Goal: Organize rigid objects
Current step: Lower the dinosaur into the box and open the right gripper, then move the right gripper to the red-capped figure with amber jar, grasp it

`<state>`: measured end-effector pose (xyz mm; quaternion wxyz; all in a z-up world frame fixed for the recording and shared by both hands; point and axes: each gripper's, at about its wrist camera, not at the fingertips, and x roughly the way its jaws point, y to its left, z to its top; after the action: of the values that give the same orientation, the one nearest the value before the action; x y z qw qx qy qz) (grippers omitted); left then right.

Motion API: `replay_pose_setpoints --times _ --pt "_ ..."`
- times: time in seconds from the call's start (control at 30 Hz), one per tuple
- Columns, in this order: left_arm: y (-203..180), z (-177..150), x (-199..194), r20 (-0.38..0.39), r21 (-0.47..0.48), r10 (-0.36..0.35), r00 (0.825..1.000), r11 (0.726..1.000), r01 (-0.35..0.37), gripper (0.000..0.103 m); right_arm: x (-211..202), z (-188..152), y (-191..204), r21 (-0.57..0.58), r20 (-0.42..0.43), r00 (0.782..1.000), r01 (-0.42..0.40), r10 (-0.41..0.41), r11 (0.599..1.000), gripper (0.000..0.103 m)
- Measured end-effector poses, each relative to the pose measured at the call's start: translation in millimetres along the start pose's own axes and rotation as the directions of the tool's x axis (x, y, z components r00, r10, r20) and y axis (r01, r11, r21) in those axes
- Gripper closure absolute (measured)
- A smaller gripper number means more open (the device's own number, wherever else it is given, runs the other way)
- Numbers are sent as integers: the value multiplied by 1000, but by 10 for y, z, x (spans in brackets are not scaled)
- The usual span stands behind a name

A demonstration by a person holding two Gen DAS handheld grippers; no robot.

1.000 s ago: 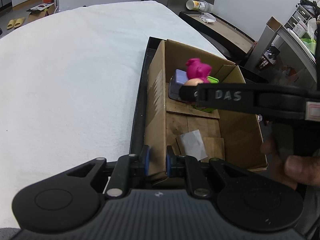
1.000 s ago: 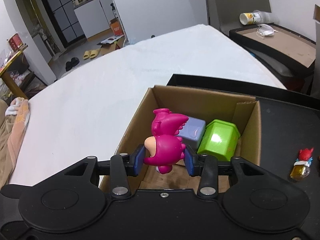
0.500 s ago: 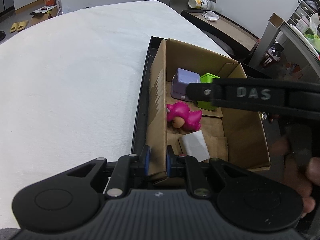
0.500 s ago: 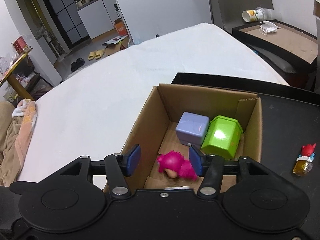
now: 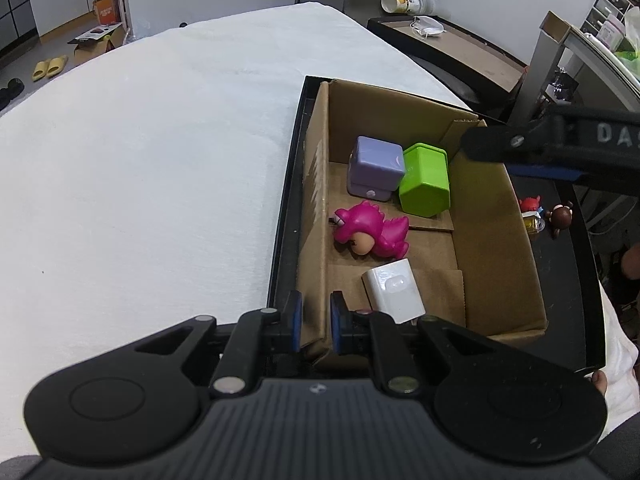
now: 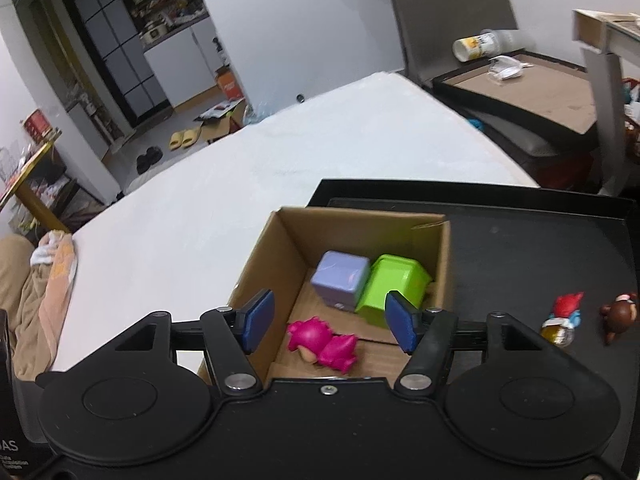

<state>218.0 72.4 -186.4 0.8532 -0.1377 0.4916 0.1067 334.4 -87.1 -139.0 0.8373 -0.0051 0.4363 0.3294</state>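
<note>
A cardboard box [image 5: 492, 216] [image 6: 264, 252] stands in a black tray [image 5: 286, 204] [image 6: 520, 232]. Inside lie a pink dinosaur toy [image 5: 370, 232] [image 6: 322, 344], a purple cube [image 5: 376, 168] [image 6: 340, 276], a green block [image 5: 426, 179] [image 6: 394, 284] and a white charger [image 5: 394, 290]. My left gripper [image 5: 314, 320] is shut on the box's near left wall. My right gripper [image 6: 328, 320] is open and empty above the box; its arm shows in the left wrist view [image 5: 552, 148].
On the tray right of the box stand a red-capped small figure [image 5: 532, 212] [image 6: 562, 316] and a brown figure [image 5: 560, 218] [image 6: 620, 316]. A white cloth-covered table [image 5: 140, 140] spreads left. A side table with a cup [image 6: 480, 46] stands behind.
My right gripper let go of the pink dinosaur, which dropped into the box and lies on its side. The gripper opened wider and drew back to the right. The left gripper kept its hold.
</note>
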Motion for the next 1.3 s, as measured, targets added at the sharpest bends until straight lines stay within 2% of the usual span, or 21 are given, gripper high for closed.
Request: replay_pose_setpoints --times 0.3,0.57,0.77,0.97,1.3 --pt "-67 9 46 -9 4 43 999 999 -43 91 -127 10 -234 19 40 997 66 -66 998 40" --pt "-108 15 79 -16 4 71 997 997 -71 92 -166 28 -448 51 74 988 129 -133 990 33" --pt "-139 18 119 -20 11 91 996 996 -91 92 -101 -6 -619 53 61 976 207 -210 977 33" --pt "-143 32 151 -28 16 96 995 995 -96 92 -76 -3 -874 128 48 964 254 -262 959 33" --pt "-106 17 170 -26 8 85 996 996 -85 92 152 -81 -1209 228 -20 945 323 -327 919 33"
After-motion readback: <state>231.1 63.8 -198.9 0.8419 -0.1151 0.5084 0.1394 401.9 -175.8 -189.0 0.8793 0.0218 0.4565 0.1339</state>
